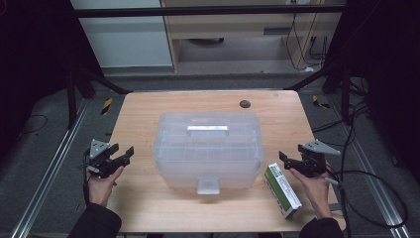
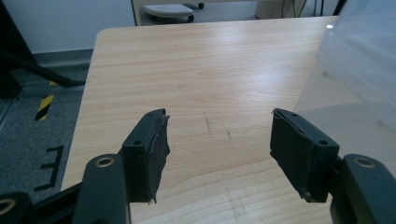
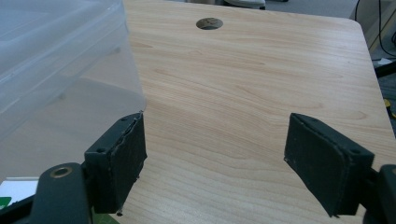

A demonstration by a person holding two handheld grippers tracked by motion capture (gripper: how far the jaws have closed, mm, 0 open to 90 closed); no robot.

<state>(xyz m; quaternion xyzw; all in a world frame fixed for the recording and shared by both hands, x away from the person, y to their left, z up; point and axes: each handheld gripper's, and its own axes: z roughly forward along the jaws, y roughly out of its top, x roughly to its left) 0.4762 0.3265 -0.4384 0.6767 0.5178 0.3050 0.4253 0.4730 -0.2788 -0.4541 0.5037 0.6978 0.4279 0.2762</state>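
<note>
Box (image 1: 282,191) by R gripper (image 1: 289,157) | bin (image 1: 208,148) mid-table | both grippers empty, wide

The table (image 1: 148,106) is of light wood with rounded corners and a round hole (image 1: 244,104) near its far edge. Around it the floor (image 1: 44,144) is dark grey carpet, with metal rails (image 1: 49,173) at both sides. Black frame bars (image 1: 208,11) stand around the table. Behind it are a white wall panel (image 1: 124,34) and a wooden cabinet (image 1: 233,22). Cables (image 1: 366,173) lie on the right.
</note>
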